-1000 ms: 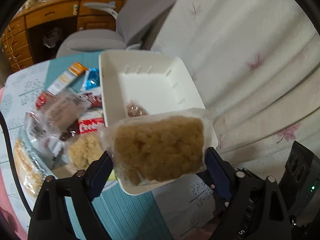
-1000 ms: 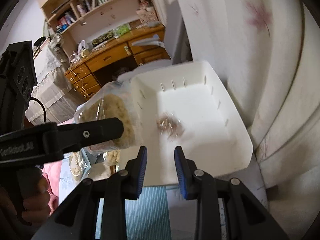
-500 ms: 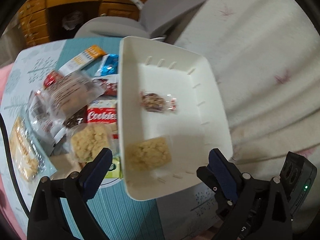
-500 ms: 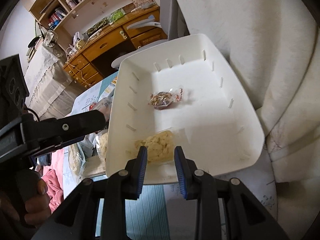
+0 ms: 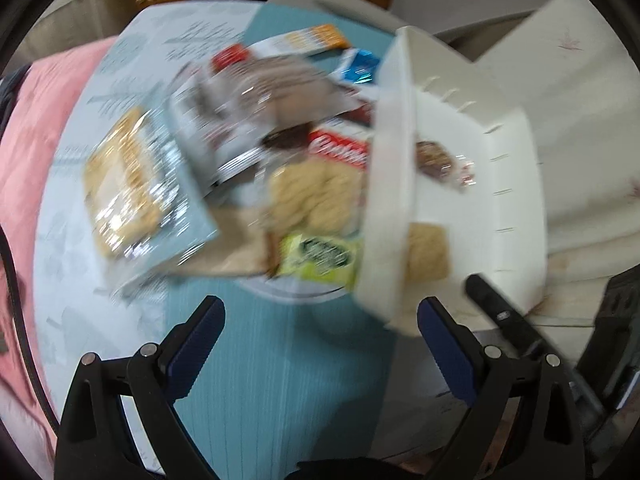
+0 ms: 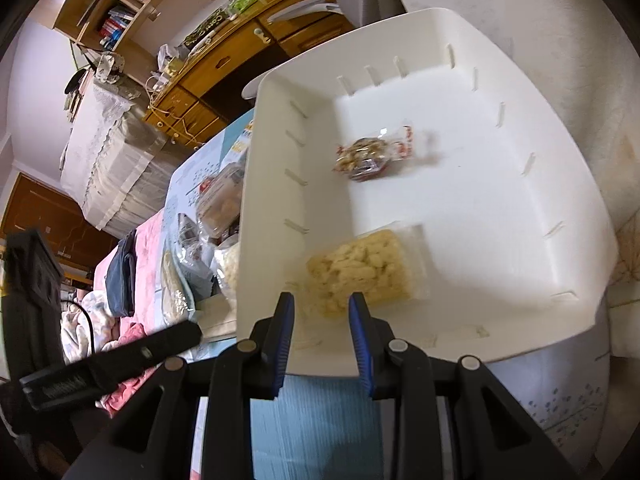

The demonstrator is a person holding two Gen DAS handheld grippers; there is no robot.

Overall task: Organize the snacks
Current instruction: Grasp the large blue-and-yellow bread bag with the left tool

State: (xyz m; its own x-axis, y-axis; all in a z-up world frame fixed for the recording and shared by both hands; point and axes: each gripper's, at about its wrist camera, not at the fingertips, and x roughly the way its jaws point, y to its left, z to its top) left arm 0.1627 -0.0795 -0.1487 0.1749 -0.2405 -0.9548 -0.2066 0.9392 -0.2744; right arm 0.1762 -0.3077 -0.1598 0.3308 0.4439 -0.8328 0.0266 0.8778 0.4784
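Observation:
A white bin [image 6: 560,240] stands on the table and holds a pale crispy snack pack [image 6: 364,268] near its front and a small brown wrapped snack [image 6: 366,154] further in. The bin also shows in the left wrist view [image 5: 390,200]. My left gripper [image 5: 320,316] is wide open and empty, over the teal mat left of the bin. My right gripper [image 6: 320,312] has its jaws a small way apart, empty, at the bin's near rim. A pile of snack packs [image 5: 248,128] lies left of the bin; this view is blurred.
The pile includes a pale crispy pack [image 5: 316,196], a green packet [image 5: 320,256], a red cookie pack [image 5: 340,148] and a large flat pack [image 5: 124,184]. A white curtain [image 6: 520,8] hangs behind the bin. A wooden desk [image 6: 224,56] stands beyond the table.
My left gripper opened and dropped the crispy snack pack into the bin, then swung left toward the pile. The right gripper barely moved.

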